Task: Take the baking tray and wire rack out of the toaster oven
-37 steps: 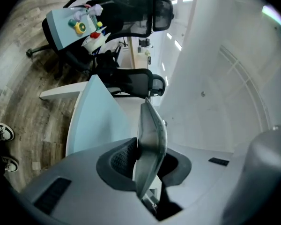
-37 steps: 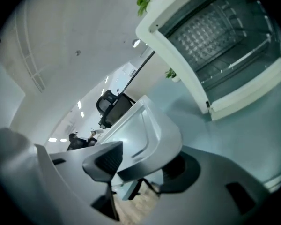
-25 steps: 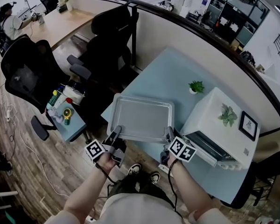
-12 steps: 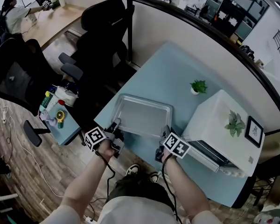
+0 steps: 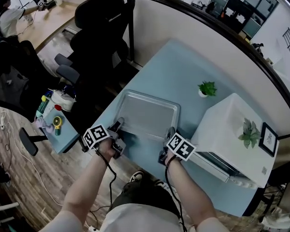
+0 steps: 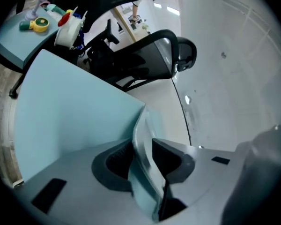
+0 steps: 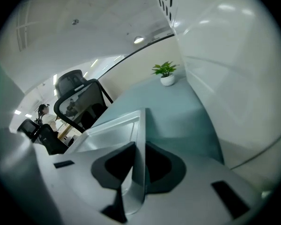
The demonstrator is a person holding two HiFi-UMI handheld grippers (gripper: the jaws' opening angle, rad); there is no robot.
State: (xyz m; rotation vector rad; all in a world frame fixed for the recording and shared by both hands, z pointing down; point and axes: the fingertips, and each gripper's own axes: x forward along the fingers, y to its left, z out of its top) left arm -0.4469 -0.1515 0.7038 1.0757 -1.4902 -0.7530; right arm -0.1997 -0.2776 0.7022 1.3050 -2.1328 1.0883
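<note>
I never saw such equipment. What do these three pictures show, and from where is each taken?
A person holds a left hand-held gripper and a right hand-held gripper. One camera sits on the head, looking down; one rides on each gripper. On the blue table stand a baking tray, a white toaster oven and a small potted plant. The right one clamps the tray's near rim. The left one has that rim between its jaws, which have just been opening.

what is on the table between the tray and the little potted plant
Nothing: in the head view only bare blue table lies between the tray and the plant; the right gripper view agrees.
</note>
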